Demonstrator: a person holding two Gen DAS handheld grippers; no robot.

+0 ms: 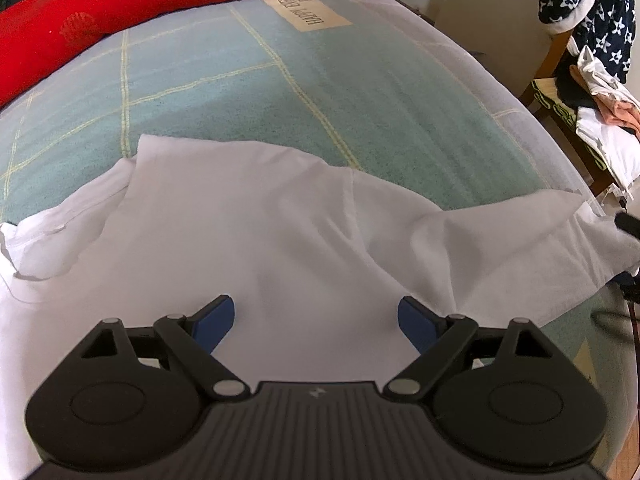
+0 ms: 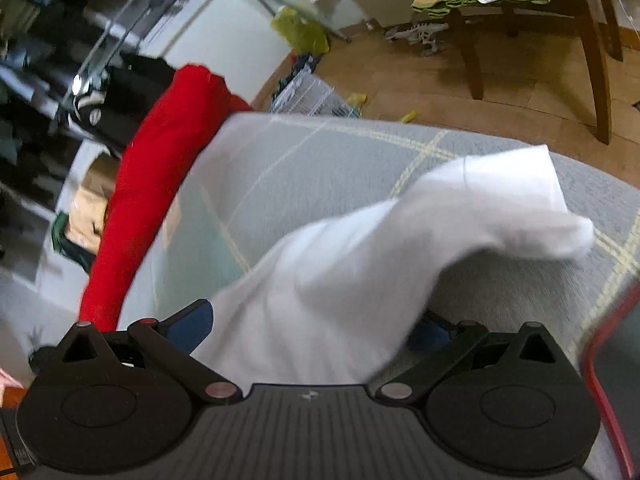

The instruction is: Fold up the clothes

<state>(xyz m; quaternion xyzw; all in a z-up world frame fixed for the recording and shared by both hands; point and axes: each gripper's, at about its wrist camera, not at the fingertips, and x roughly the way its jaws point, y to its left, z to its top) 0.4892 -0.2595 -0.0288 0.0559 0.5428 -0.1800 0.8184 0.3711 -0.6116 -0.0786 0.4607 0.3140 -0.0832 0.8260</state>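
A white shirt (image 1: 240, 220) lies spread on the bed's pale green checked blanket (image 1: 240, 80). My left gripper (image 1: 316, 320) hovers just above its middle, blue pads wide apart and open, with nothing pinched. The shirt's right side rises off the blanket toward the right edge of the left wrist view. In the right wrist view, which is blurred, a bunch of the white shirt (image 2: 360, 260) runs between the wide-apart jaws of my right gripper (image 2: 310, 330). Its far end hangs in the air over the blanket (image 2: 320, 160). The cloth partly hides the right pad, and the left pad stands clear of it.
A long red bolster (image 1: 120, 12) lies along the bed's far side. A wooden chair (image 2: 592, 40) piled with folded clothes (image 1: 600, 132) stands beside the bed on the wood floor. A drying rack (image 2: 304, 96) and clutter sit beyond. A red-edged object (image 2: 600, 340) is at the right.
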